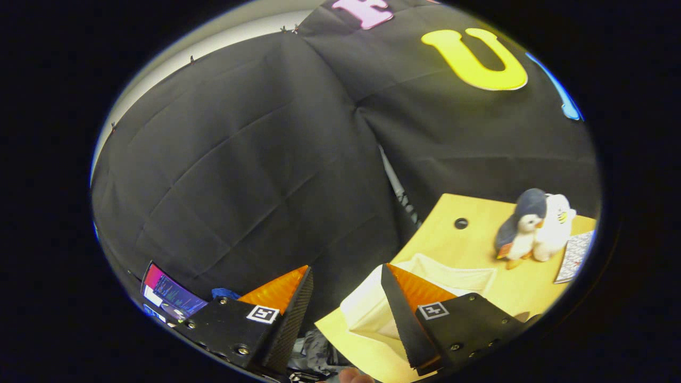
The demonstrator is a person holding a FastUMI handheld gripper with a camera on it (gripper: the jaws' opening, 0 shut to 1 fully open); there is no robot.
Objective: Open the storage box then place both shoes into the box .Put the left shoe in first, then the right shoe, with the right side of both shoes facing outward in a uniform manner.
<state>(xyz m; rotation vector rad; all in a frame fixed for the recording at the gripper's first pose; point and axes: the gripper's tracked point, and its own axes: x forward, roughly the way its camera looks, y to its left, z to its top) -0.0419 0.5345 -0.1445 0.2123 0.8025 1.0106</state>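
Here we see fingers spread wide, holding nothing; cream storage box just ahead on surface. We judge opening step pending: approach box lid.

**Hand-held gripper raised, fingers spread and empty**

The hand-held gripper is tilted, its view rolled so one finger sits lower than the other. The two fingers stand well apart with a wide gap between them, and nothing is pressed between their inner faces. At the base of the gap, a small part of the person's fingertip peeks in.
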